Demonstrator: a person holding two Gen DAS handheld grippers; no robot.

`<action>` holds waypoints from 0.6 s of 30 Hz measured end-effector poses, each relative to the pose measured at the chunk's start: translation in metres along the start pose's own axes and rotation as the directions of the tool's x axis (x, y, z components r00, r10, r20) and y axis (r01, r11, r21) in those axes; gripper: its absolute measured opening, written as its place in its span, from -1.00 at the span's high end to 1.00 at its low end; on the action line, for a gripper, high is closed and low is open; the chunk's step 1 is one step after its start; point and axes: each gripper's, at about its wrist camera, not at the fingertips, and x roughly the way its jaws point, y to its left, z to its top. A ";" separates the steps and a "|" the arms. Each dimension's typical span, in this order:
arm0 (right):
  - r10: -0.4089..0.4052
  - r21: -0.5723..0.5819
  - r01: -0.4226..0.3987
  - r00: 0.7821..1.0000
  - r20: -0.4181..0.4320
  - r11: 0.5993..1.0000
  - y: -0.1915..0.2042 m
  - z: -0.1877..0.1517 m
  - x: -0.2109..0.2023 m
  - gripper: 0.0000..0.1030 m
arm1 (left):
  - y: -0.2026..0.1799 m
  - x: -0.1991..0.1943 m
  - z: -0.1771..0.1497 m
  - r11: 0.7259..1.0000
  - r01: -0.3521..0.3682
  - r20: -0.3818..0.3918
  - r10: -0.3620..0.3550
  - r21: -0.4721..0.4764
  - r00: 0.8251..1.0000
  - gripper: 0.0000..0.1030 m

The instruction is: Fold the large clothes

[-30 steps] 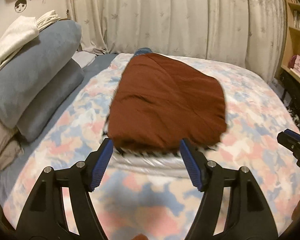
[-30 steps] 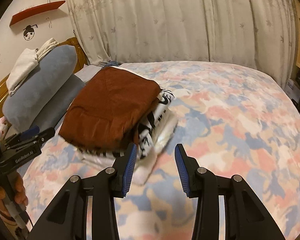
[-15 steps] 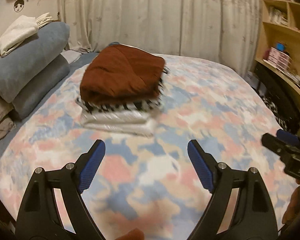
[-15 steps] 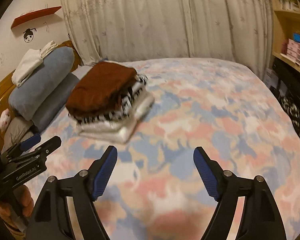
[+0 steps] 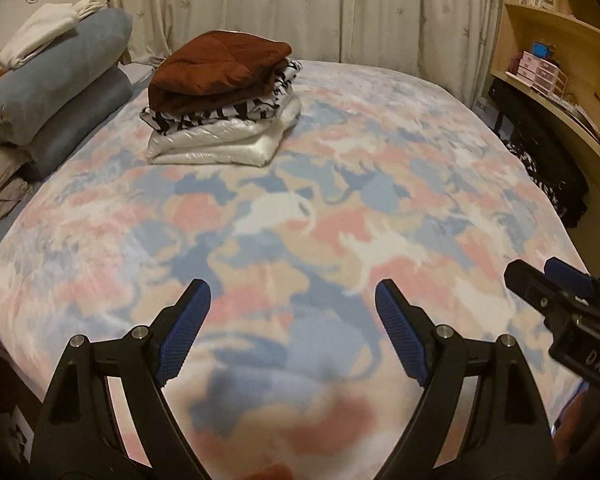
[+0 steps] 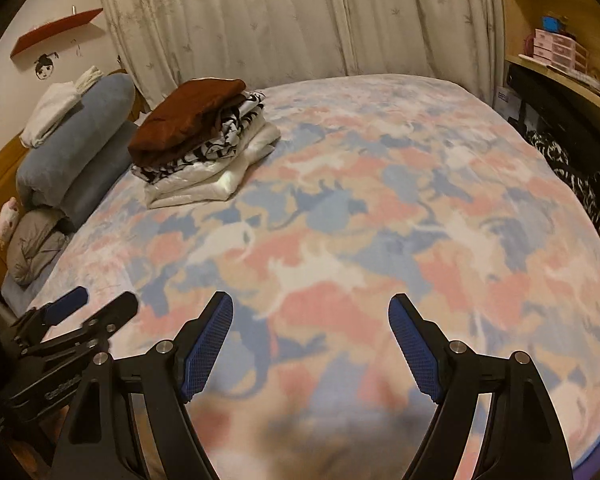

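Note:
A folded brown garment lies on top of a stack, over a black-and-white patterned piece and a folded white one, at the far left of the bed; the brown garment shows in the right wrist view too. My left gripper is open and empty above the near part of the bed, far from the stack. My right gripper is open and empty, to its right. Each gripper shows at the edge of the other's view: the right one and the left one.
The bed has a pink, blue and white patterned blanket. Blue pillows with white cloth on top lie at the left. Curtains hang behind. Wooden shelves stand at the right with dark items below.
Both grippers have pulled back from the stack toward the near edge of the bed. The right gripper's jaws have opened wider. The brown garment stays on top of the stack.

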 end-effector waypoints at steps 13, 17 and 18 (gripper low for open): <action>0.032 0.048 -0.033 0.999 0.024 0.998 -0.004 -0.011 -0.058 -0.66 | -0.025 -0.060 -0.003 0.999 0.022 0.050 -0.023 0.037 0.998 -0.61; 0.022 0.037 -0.024 0.999 0.049 0.999 -0.003 0.000 -0.069 -0.66 | -0.026 -0.071 -0.002 0.999 0.018 0.068 -0.021 0.033 0.998 -0.61; 0.017 0.033 -0.019 0.998 0.054 0.999 -0.002 0.000 -0.072 -0.66 | -0.026 -0.073 -0.002 0.999 0.019 0.069 -0.021 0.033 0.997 -0.61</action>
